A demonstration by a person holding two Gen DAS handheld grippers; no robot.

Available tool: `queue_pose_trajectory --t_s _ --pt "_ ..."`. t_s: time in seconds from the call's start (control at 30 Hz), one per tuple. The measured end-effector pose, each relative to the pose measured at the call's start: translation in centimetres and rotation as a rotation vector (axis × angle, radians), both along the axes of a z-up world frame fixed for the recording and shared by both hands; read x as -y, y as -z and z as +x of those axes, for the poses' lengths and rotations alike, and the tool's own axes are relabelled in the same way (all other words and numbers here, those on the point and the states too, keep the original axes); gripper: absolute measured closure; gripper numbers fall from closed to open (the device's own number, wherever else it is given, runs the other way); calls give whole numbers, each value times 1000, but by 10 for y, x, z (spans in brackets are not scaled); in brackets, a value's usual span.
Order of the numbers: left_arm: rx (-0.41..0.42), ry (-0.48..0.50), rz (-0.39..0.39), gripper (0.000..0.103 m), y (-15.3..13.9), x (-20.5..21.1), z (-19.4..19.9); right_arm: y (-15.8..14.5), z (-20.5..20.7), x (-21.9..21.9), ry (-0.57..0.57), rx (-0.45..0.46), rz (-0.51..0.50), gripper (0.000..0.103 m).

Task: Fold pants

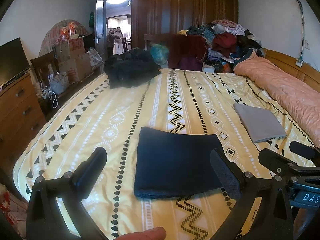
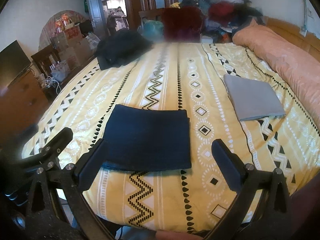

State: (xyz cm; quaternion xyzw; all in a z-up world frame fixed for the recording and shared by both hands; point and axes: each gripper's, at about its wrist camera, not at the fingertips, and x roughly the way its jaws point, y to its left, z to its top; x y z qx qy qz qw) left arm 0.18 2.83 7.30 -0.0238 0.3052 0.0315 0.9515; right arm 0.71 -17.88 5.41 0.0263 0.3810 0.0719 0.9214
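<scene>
White letters "DAS" mark the right tool (image 1: pixel 300 152) beside folded pants (image 1: pixel 178 164).

Both wrist views look forward and slightly down from the near edge of the yellow patterned bed (image 1: pixel 180 92), side by side, sharing the folded navy pants (image 2: pixel 148 138).

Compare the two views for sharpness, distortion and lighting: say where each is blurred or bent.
Left wrist view: sharp overall; fisheye bows the bed edges; bright ceiling light in the doorway. Right wrist view: softer, the far clothes pile and the maroon garment smeared, lower left corner dark, bed equally curved.
</scene>
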Motion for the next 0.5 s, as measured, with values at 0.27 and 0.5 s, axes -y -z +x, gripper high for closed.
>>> queue_pose_trajectory --t_s 0.27,0.5 --pt "-13 0 -10 0 5 -2 3 3 1 -2 -19 2 -8 0" --pt "-24 -8 0 0 10 -5 7 8 4 -7 -27 -9 -38 0"
